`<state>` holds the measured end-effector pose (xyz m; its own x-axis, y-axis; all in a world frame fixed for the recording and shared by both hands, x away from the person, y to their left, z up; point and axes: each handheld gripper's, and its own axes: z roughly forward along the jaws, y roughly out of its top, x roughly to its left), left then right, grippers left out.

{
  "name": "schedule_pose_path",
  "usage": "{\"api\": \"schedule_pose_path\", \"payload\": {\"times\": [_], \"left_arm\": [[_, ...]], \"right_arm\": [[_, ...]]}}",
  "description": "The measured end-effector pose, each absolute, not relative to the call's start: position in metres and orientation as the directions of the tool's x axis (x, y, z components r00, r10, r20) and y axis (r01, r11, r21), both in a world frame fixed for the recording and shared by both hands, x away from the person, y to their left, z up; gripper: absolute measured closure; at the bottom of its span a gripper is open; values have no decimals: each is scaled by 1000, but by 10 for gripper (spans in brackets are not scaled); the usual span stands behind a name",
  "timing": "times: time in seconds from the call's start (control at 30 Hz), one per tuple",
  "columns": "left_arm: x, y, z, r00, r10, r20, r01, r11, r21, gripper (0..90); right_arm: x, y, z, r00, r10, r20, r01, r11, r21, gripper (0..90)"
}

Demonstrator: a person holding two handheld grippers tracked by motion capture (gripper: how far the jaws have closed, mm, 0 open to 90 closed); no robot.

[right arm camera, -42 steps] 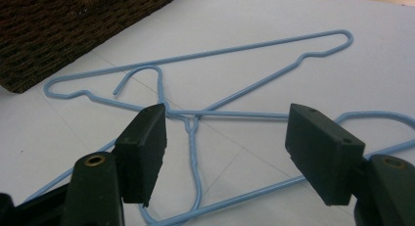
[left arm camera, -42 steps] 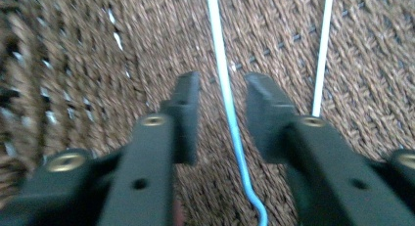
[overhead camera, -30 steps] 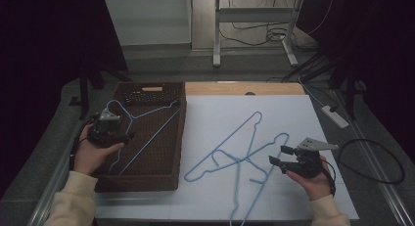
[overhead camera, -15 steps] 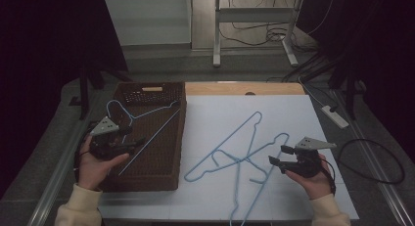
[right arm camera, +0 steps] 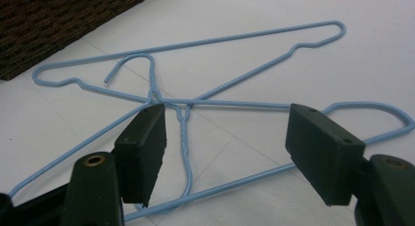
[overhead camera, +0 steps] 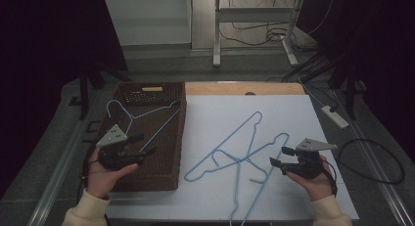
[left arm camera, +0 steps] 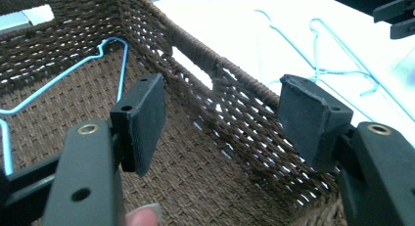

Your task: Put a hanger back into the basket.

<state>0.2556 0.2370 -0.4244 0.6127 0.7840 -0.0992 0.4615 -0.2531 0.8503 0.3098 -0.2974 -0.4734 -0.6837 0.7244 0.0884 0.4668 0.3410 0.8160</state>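
one hanger (overhead camera: 142, 119) lies in the basket (overhead camera: 177, 138), so the left gripper (overhead camera: 143, 144) gapes empty above it while the right gripper (overhead camera: 279, 156), open too, faces the tangled hangers (overhead camera: 240, 150) for sorting.

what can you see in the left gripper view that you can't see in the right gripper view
The left gripper view alone looks into the woven basket, where a blue hanger lies on its floor, framed by the open left gripper; the other gripper's jaws show at the top right corner. The right gripper view alone shows the open right gripper low over the crossing point of the hangers on the sheet. Both share the white sheet, those crossed blue hangers and part of the basket.
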Motion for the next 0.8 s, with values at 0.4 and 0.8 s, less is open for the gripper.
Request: {"api": "schedule_pose_path", "payload": {"times": [0.4,0.8], "left_arm": [[255,226,-429,630,771,-90,449,-267,853,345],[249,217,-430,643,762,-80,439,-281,853,340]], "right_arm": [[308,-298,-473,-683,725,90,466,337,818,329],[304,-292,-468,-693,718,69,449,355,820,330]]}}
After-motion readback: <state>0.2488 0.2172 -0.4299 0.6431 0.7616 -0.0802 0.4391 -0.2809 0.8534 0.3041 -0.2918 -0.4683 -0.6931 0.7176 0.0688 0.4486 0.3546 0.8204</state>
